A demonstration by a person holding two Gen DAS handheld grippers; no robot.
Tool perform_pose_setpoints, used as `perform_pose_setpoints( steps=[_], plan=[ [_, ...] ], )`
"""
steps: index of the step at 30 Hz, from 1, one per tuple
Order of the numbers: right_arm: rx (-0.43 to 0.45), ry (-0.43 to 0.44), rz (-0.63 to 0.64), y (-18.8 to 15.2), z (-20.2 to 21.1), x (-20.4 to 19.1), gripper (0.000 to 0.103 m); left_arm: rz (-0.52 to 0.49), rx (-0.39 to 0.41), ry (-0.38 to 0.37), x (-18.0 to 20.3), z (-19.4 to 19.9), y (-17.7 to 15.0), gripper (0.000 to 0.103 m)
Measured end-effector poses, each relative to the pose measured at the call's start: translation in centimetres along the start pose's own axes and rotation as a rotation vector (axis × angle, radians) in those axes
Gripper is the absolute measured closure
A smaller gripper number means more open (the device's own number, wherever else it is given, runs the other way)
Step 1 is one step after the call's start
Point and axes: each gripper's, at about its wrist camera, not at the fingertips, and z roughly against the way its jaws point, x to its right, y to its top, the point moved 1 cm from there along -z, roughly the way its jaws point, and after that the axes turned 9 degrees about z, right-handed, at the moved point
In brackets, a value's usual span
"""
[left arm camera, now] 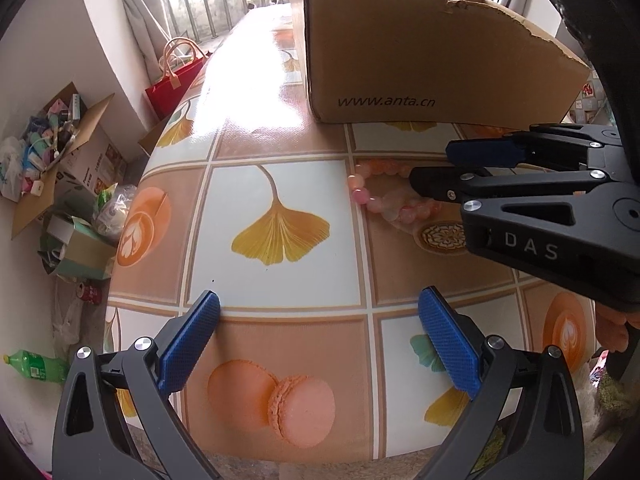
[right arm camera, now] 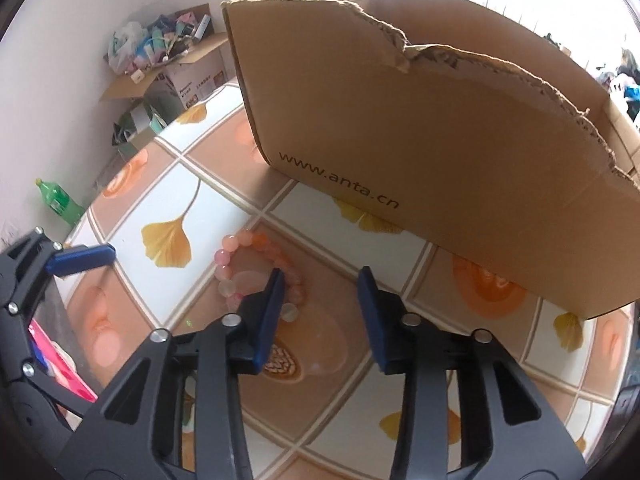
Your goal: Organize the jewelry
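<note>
Right gripper [right arm camera: 322,304] over bead bracelet [right arm camera: 256,268]

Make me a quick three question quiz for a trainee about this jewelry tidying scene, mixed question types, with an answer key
1. True or false: the pink bead bracelet already lies inside the torn cardboard box.
2. Which gripper is nearer the bracelet? A) left gripper B) right gripper
3. Fill in: the web address printed on the box reads www.____.cn.

Key:
1. False. The bracelet lies on the patterned tablecloth in front of the box.
2. B. The right gripper is open at the bracelet, one finger over the beads; the left, also open, is off to the side over bare cloth.
3. anta
</note>
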Motion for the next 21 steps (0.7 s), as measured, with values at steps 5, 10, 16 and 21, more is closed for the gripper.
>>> perform_pose_setpoints(
  steps=[5, 10, 16, 21],
  plan=[
    [-0.009, -0.002, -0.02, -1.1, 0.6, 1.0, 0.084, -0.013, 0.014, -0.014, 0.0, 0.1, -0.2, 0.006],
    [-0.021, -0.007, -0.061, -3.0, 1.5, 2.1, 0.087, -0.03, 0.033, -0.008, 0.1, 0.3, -0.1, 0.006],
    [-0.014, 0.007, -0.15, -5.9, 3.1, 3.5, 0.087, -0.028, 0.153, -0.213, 1.3, 3.2, 1.2, 0.007],
    [-0.004, 0.019, -0.21, -7.3, 3.9, 4.4, 0.087, -0.078, 0.134, -0.374, 3.9, 2.8, 2.8, 0.017]
  ],
)
